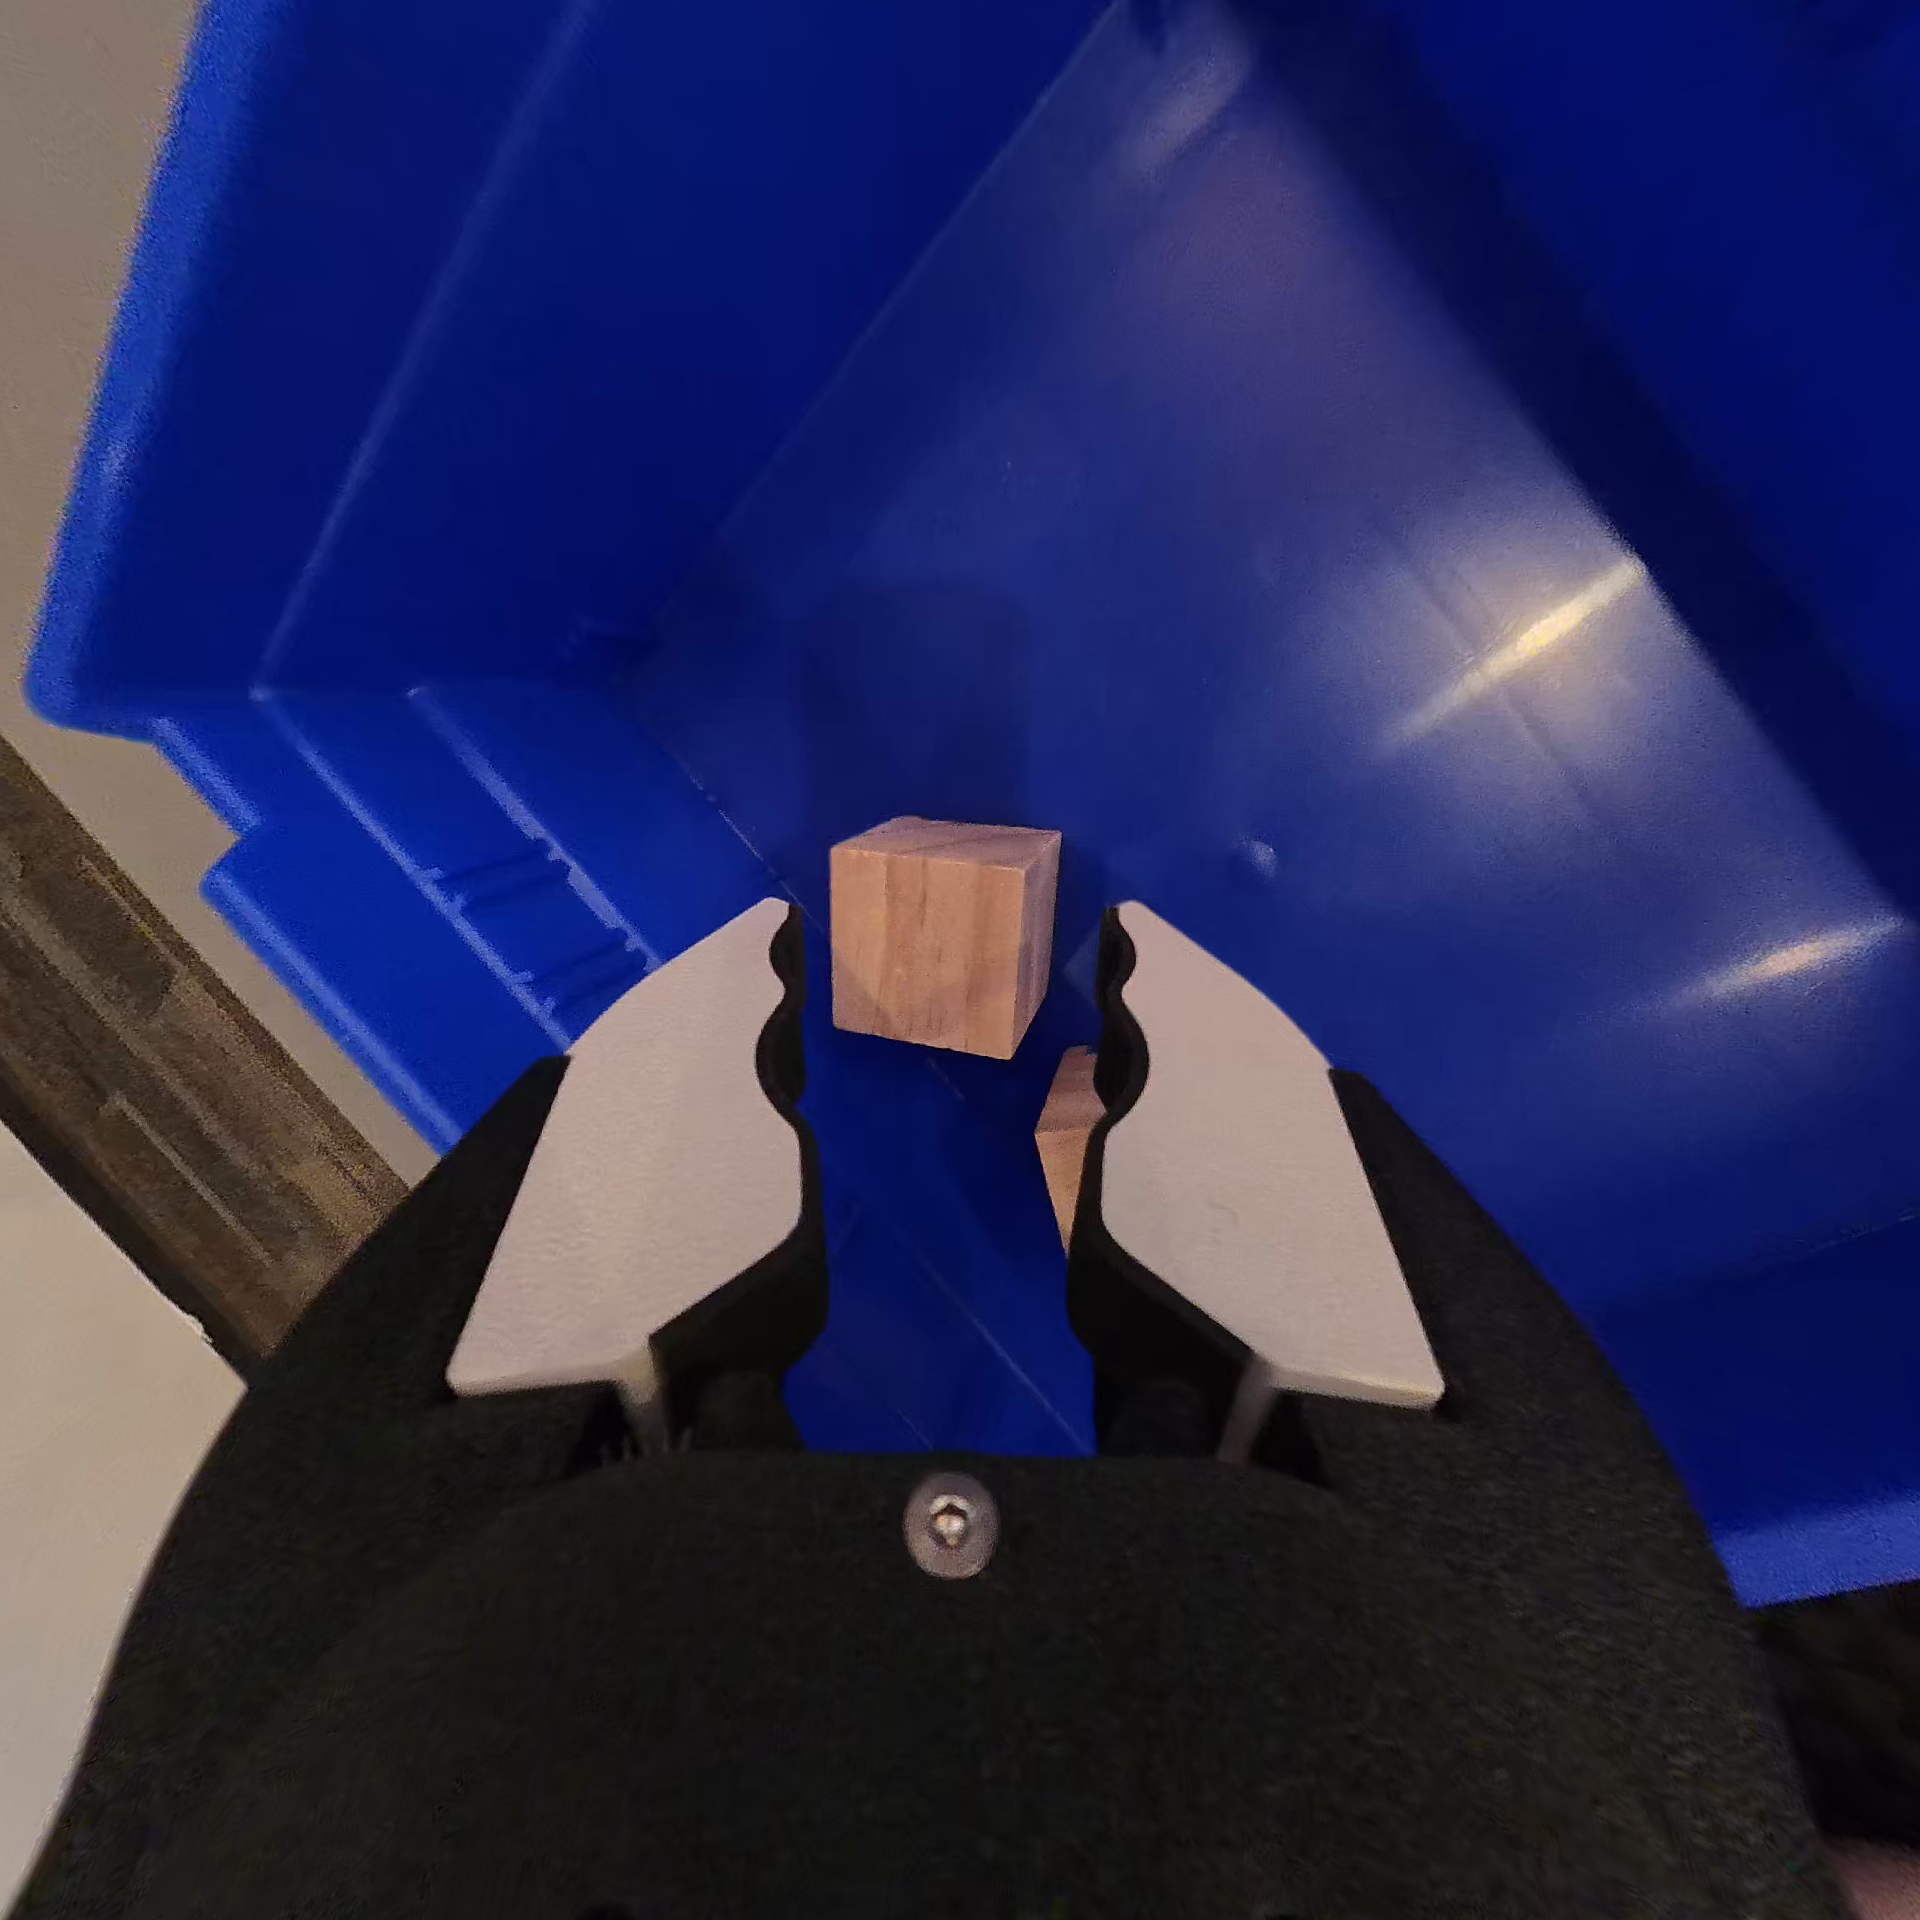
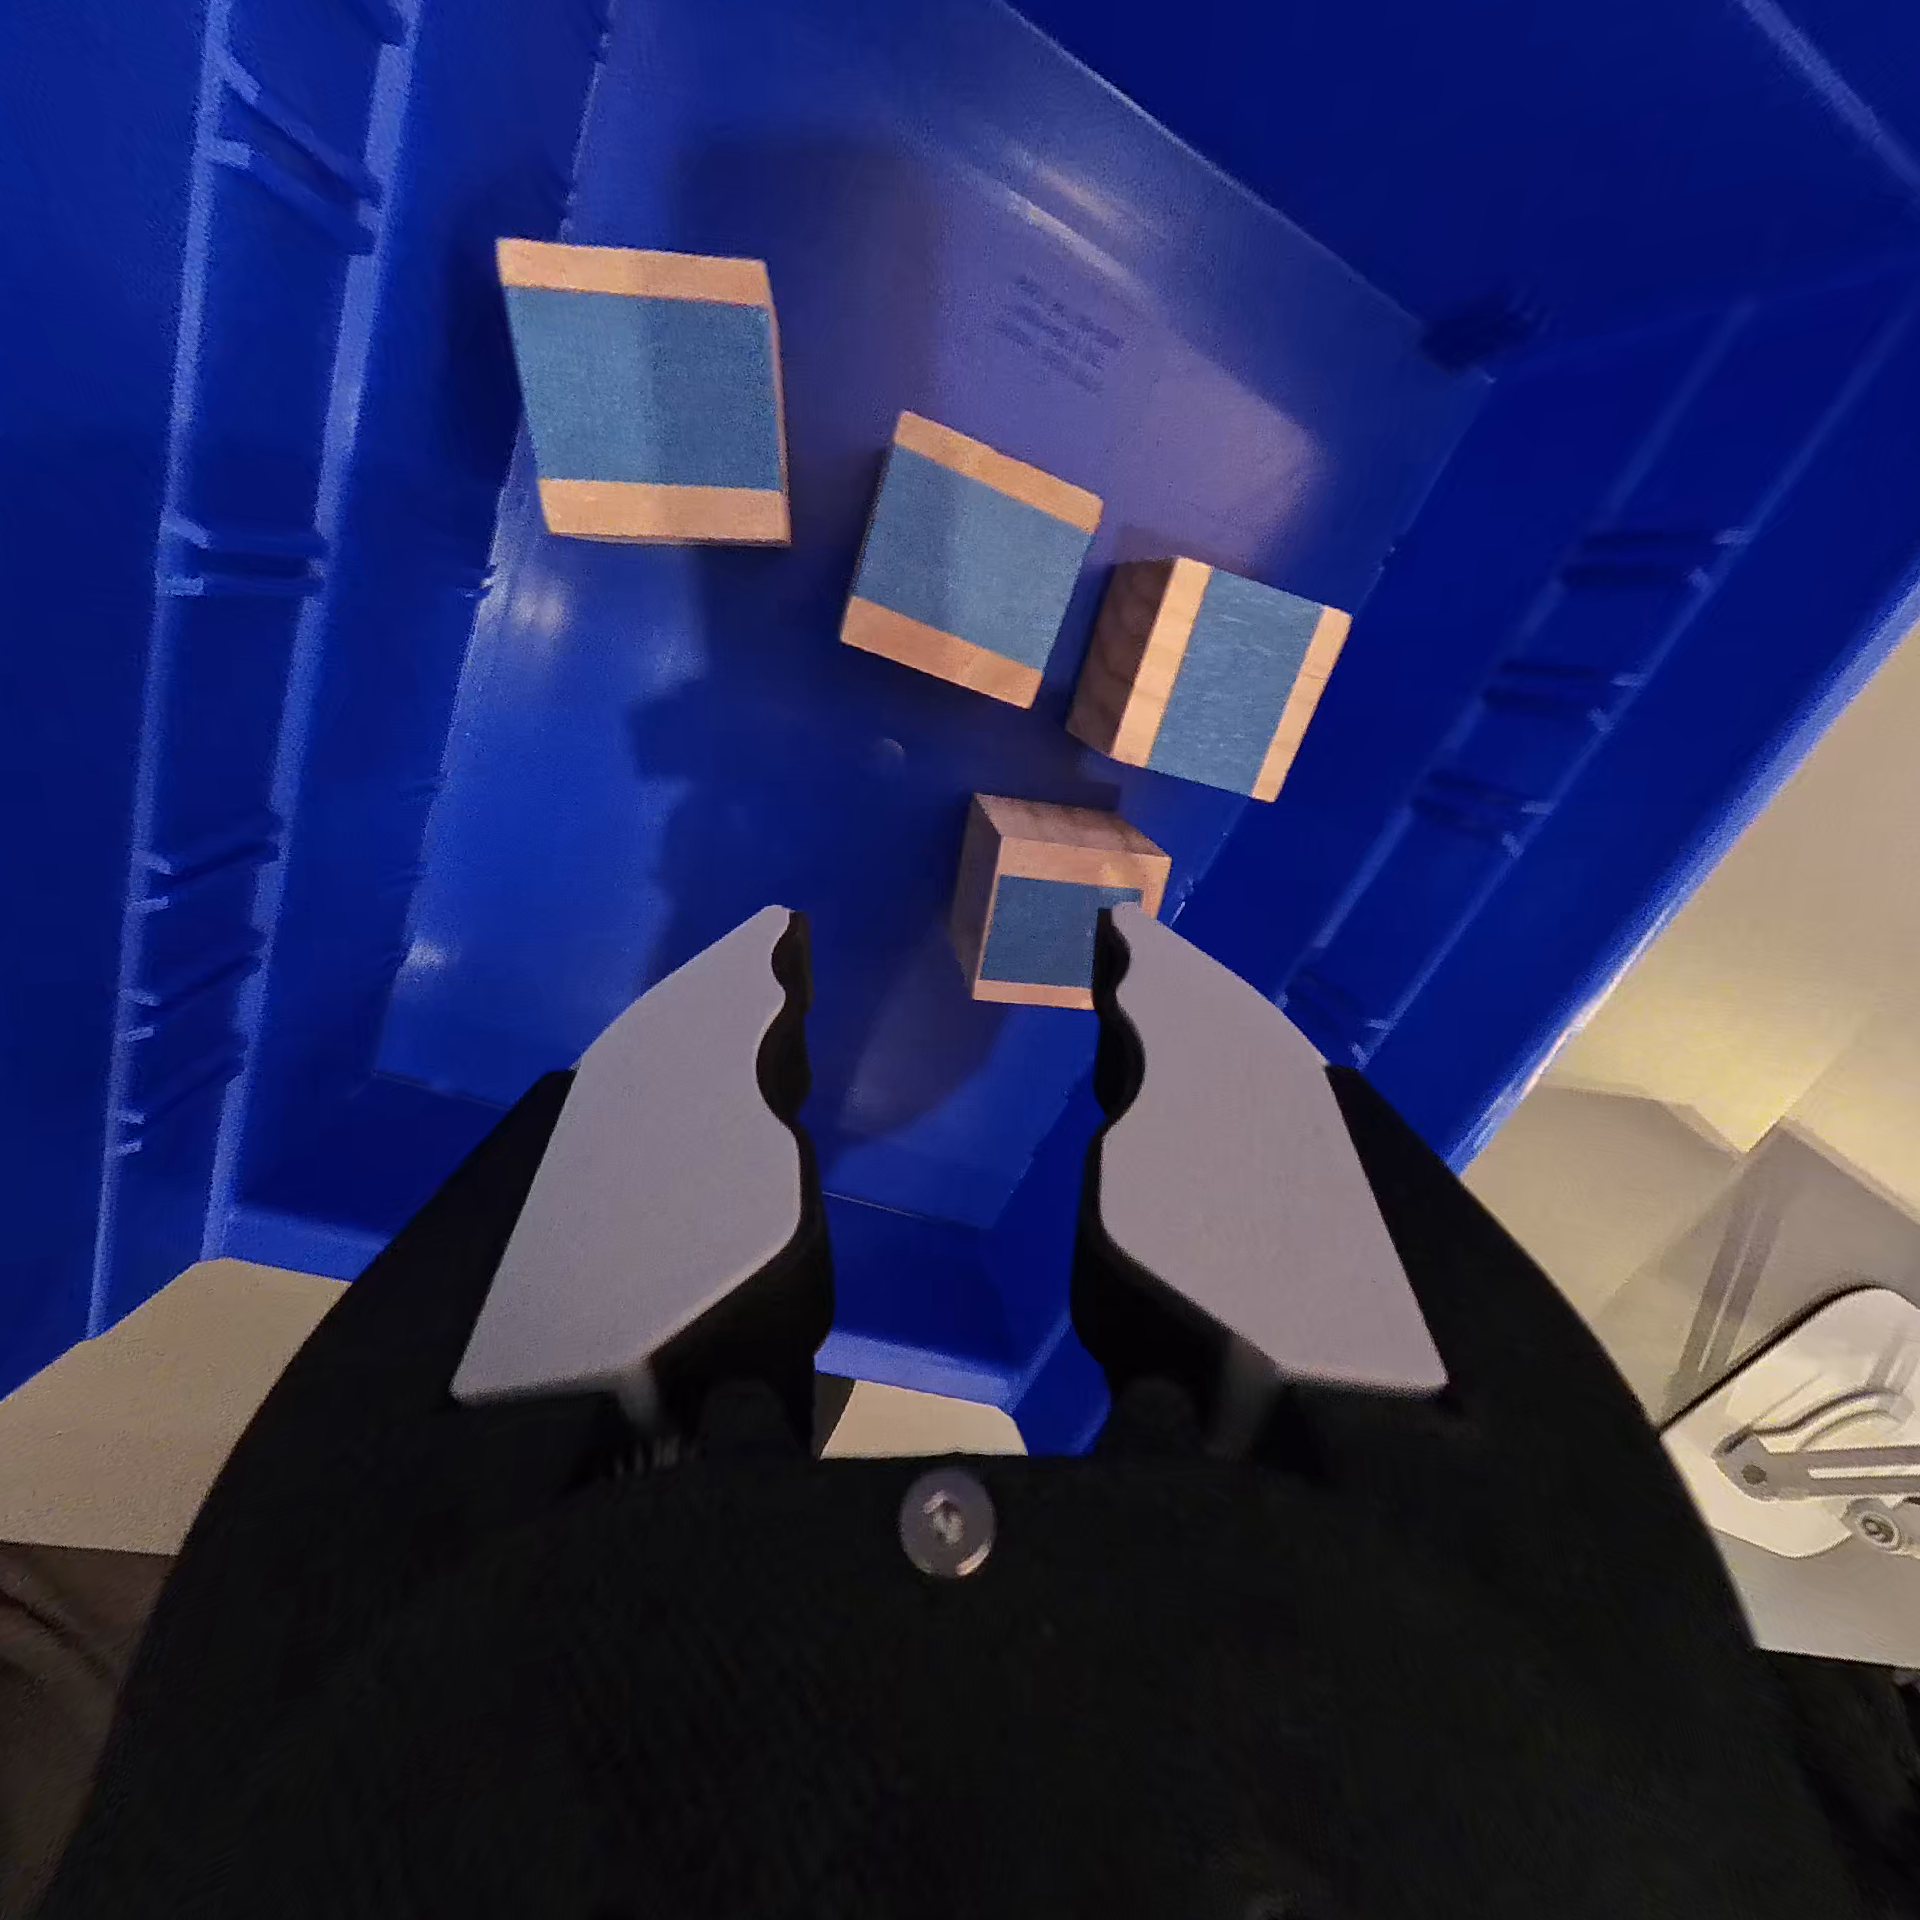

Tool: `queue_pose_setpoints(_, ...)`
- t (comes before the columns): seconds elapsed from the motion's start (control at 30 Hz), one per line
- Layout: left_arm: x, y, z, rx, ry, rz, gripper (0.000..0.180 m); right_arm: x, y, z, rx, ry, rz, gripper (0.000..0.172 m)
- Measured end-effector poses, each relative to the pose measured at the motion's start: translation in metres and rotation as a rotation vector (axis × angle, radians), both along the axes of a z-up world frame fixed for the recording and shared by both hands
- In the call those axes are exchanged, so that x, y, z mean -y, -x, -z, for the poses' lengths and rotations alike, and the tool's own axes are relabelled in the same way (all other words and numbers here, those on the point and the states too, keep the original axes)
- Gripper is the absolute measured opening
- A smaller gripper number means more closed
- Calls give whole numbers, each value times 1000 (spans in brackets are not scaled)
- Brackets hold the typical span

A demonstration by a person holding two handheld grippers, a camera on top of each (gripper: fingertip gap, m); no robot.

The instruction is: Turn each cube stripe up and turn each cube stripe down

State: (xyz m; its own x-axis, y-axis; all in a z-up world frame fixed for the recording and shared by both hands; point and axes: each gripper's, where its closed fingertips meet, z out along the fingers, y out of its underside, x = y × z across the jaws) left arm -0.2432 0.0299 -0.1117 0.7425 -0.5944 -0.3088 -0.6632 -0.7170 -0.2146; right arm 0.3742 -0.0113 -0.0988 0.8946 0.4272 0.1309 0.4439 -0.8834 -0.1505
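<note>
Left gripper [image 1: 948,914] is inside the blue bin [image 1: 1351,520], fingers spread, nothing pinched. A plain wood cube [image 1: 940,935] stands on the bin floor between the tips, apart from both pads. A second cube [image 1: 1070,1132] is partly hidden behind the right-hand finger.

Right gripper [image 2: 948,920] is over its bin [image 2: 312,727], fingers spread and bare. Four striped cubes lie ahead, stripe visible; the nearest cube [image 2: 1049,914] is partly covered by the right-hand fingertip. Pale worktop [image 2: 1714,935] is beside that bin.
</note>
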Motion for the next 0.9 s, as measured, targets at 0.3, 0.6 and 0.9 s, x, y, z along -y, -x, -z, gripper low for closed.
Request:
queue_pose_setpoints(0.3,-1,3,19,22,75,-20,56,2,10,4,26,22,-44,55)
queue_pose_setpoints(0.6,-4,9,22,-26,87,-58,45,5,16,6,46,41,-74,54)
queue_pose_setpoints(0.9,-19,-8,-24,56,-96,-44,44,-3,12,-17,57,-71,-25,54)
